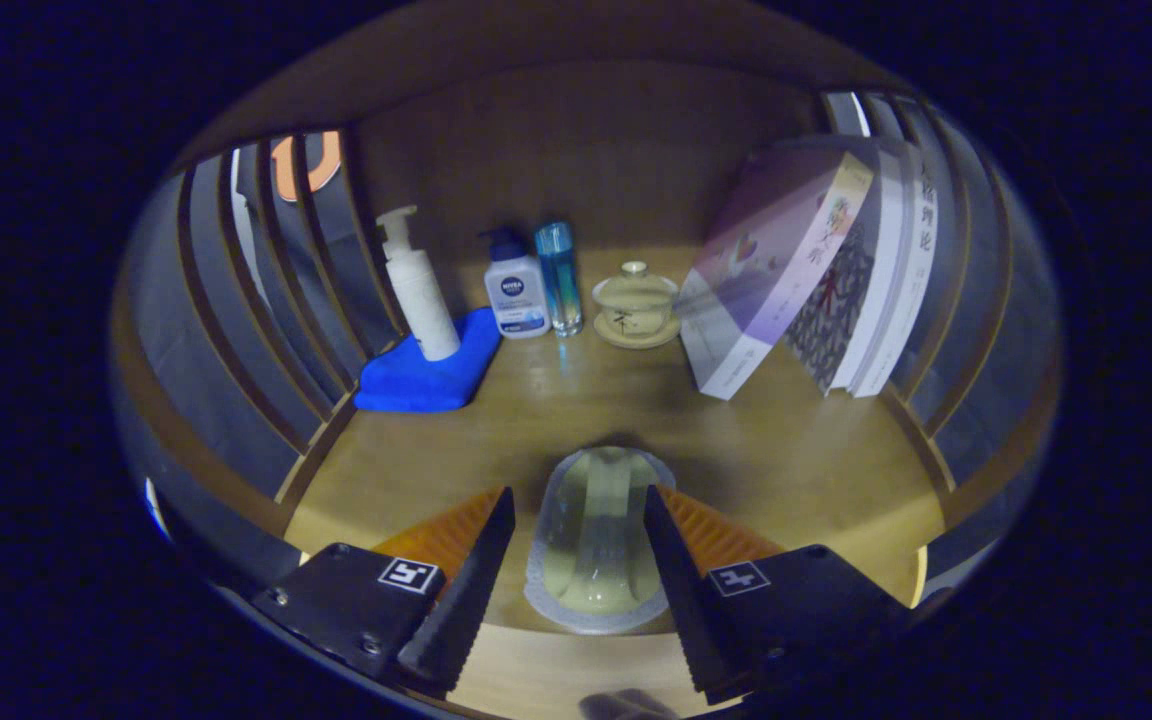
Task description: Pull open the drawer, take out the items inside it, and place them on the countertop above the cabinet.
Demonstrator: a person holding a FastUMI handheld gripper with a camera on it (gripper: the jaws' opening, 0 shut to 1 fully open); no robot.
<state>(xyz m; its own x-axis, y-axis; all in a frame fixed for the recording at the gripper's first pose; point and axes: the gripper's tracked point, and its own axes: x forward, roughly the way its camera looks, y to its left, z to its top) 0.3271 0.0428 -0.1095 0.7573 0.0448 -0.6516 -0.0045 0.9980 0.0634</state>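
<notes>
Gripper view: tongs astride pale packet

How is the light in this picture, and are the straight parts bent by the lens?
Gripper view: dim, warm light; a soft glare on the countertop before the blue glass bottle; the side slats bow outward from fisheye distortion; the leaning books look slightly blurred; the gripper stands open around a sealed packet.

A mock-up of a home corner inside a dim recording booth: beyond the fingers, a wooden worktop with slatted side walls carries household things, a pump bottle on a folded blue cloth, a lotion bottle, a lidded tea bowl and leaning books set against the back panel.
</notes>
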